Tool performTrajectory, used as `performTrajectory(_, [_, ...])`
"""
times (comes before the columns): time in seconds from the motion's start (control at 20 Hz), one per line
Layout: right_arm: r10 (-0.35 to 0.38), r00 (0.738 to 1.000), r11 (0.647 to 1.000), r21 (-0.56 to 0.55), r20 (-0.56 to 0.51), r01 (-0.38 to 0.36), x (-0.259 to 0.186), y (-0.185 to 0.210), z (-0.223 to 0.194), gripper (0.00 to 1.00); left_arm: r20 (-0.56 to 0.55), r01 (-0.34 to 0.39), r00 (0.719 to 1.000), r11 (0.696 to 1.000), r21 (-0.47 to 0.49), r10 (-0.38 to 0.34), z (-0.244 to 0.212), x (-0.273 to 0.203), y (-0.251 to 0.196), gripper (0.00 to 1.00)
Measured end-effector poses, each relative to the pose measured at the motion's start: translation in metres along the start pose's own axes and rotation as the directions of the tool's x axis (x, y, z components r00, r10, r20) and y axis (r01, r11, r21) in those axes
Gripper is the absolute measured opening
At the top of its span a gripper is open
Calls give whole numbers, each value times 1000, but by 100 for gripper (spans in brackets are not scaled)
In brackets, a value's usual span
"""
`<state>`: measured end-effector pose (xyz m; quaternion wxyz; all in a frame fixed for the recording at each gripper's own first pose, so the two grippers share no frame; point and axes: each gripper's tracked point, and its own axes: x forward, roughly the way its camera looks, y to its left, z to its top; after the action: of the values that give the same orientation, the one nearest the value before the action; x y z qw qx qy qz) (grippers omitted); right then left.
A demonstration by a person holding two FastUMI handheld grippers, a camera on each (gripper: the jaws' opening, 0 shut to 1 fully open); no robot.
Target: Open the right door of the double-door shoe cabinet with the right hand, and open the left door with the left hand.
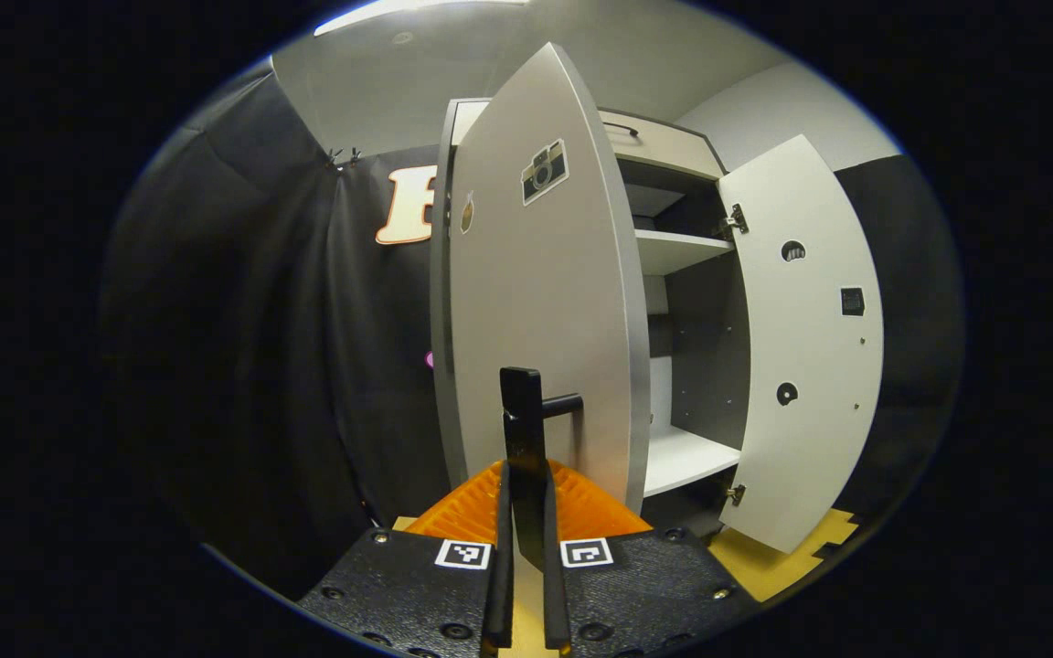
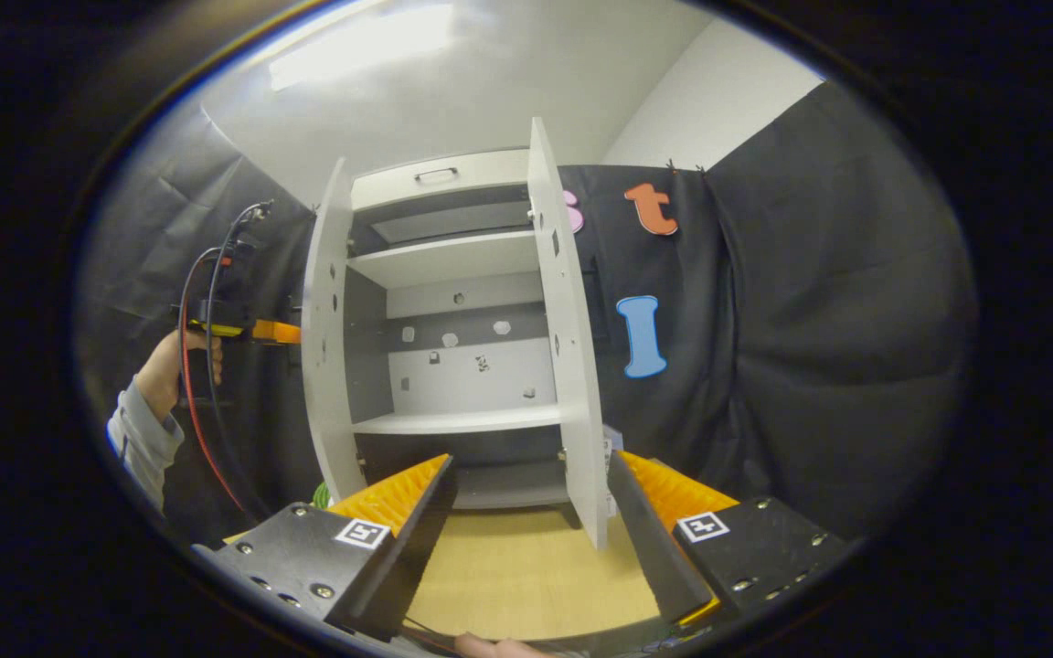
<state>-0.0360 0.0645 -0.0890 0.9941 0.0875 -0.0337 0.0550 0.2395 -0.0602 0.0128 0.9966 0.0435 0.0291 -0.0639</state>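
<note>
- In the left gripper view, the left gripper (image 1: pixel 526 548) is seen with its fingers drawn together on the black handle (image 1: pixel 526 416) of the left door (image 1: pixel 545 302); the bar is pinched between both pads.
- The left door is swung well out from the shoe cabinet (image 1: pixel 673 247), so its outer face, bearing a camera sticker (image 1: pixel 544 171), blocks much of the interior from this view.
- The right door (image 1: pixel 805 347) is seen standing wide open, with hinges (image 1: pixel 735 219) at its top and bottom edges.
- White shelves (image 1: pixel 677 249) are exposed between the two doors.
- In the right gripper view, the right gripper (image 2: pixel 526 539) is shown with its fingers spread apart and nothing between them; the lower edge of the right door (image 2: pixel 572 366) stands just beyond the gap, not touched.
- A tan floor mat (image 2: pixel 526 567) is seen beneath the cabinet front.
- At the far left of that view, a person's hand (image 2: pixel 165 366) and grey sleeve (image 2: pixel 143 439) are seen holding the left gripper (image 2: pixel 261 331) against the left door (image 2: pixel 325 338), with red and black cables (image 2: pixel 202 366) hanging from it.
</note>
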Motion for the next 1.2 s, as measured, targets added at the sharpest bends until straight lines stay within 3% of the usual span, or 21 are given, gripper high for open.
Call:
performTrajectory(0.25, [-18,1000,1000,0,-12,18,5,-2,-3,93,-2,-45,999,999,19,45,1,-3,14,11])
performTrajectory(0.35, [-25,1000,1000,1,-17,25,5,-1,-8,98,-10,-61,998,998,34,61,0,-5,19,9])
performTrajectory(0.4, [-20,1000,1000,-1,-22,20,6,3,-10,93,-13,-70,997,996,45,71,0,-6,23,9])
performTrajectory(0.55, [-16,999,1000,-13,-33,16,9,8,-12,98,-10,-108,994,992,67,109,2,-8,36,6])
performTrajectory(0.65, [7,999,1000,-4,-43,-7,11,15,-14,98,-6,-141,990,988,68,142,2,-9,44,3])
performTrajectory(0.7, [27,999,1000,9,-46,-27,11,20,-13,94,-6,-147,989,987,64,147,3,-9,47,1])
performTrajectory(0.75, [39,998,999,20,-46,-38,11,26,-13,98,-2,-131,991,991,40,131,3,-8,43,1])
performTrajectory(0.8, [39,998,999,23,-46,-38,11,27,-12,94,-13,-125,992,992,32,125,2,-6,39,1])
performTrajectory(0.95, [17,999,1000,12,-47,-17,12,26,-13,93,-22,-98,995,995,7,98,-1,-8,36,1])
performTrajectory(1.05, [18,999,1000,17,-52,-17,14,29,-14,98,-20,-94,995,995,16,95,0,-8,39,1])
performTrajectory(1.1, [19,998,1000,18,-56,-18,14,30,-14,94,-16,-92,996,996,17,92,0,-8,39,1])
performTrajectory(1.2, [14,998,1000,11,-61,-13,17,30,-16,94,-15,-93,996,996,10,93,0,-7,37,1])
